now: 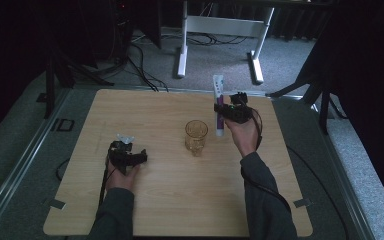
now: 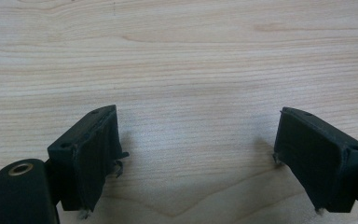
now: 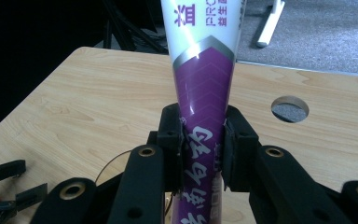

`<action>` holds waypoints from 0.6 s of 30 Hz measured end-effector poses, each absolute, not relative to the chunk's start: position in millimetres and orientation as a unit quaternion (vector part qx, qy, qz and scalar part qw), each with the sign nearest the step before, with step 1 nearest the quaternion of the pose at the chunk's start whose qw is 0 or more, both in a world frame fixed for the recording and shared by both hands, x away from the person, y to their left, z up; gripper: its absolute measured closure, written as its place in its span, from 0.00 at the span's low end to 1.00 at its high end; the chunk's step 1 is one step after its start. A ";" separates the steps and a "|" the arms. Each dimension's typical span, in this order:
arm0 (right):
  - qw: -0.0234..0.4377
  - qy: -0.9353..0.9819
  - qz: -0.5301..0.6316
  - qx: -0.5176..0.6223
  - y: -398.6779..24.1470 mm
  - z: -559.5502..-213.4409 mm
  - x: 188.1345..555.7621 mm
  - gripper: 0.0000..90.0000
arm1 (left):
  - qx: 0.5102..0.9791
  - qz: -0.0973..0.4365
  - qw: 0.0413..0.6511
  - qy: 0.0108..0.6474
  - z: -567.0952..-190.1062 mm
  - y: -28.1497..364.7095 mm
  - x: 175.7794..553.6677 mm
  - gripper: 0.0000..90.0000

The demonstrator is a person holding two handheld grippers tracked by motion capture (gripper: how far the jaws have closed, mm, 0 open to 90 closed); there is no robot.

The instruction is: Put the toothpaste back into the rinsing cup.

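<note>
Purple-and-white item: a toothpaste tube (image 1: 218,105) stood upright in the air, cap end down, flat crimped end up, over the far right part of the table (image 1: 170,200).
Tube grip: the right gripper (image 1: 226,111) was clamped on the purple lower section of the tube (image 3: 200,135); both pads pressed on its sides.
Tube position: just to the right of the glass cup (image 1: 196,136) and raised above its rim level; cap and cup were apart.
Cup: clear amber glass, upright near the table centre; it looked empty, though this could not be confirmed.
Left gripper (image 1: 127,156): rested low near the left of the table, jaws standing wide apart with nothing between them, bare wood (image 2: 182,65) beneath.
Step in hand: judged as carrying the lifted tube toward the cup for placement.
Next move: likely a short shift to the left to centre the cap over the cup mouth, then a straight descent before release.
Requirement: the tube had to stay vertical, since a tilted entry could knock the light cup over.
Left-side support: steadying the cup appeared optional.
</note>
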State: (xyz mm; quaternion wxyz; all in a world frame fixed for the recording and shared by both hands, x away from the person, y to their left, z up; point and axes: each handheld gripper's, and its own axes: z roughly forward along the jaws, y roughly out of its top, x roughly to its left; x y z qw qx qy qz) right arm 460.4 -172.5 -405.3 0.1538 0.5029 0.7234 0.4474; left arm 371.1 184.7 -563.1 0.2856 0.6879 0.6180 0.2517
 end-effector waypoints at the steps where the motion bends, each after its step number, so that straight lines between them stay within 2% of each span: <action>1: 0.154 0.723 0.448 0.502 -171.9 -405.4 460.7 0.81 | 0.688 0.252 0.286 0.618 -563.1 184.7 371.1 0.16; 18: 0.154 0.722 0.455 0.497 -163.1 -406.1 463.5 0.81 | 0.687 0.252 0.287 0.619 -563.2 184.6 371.2 0.16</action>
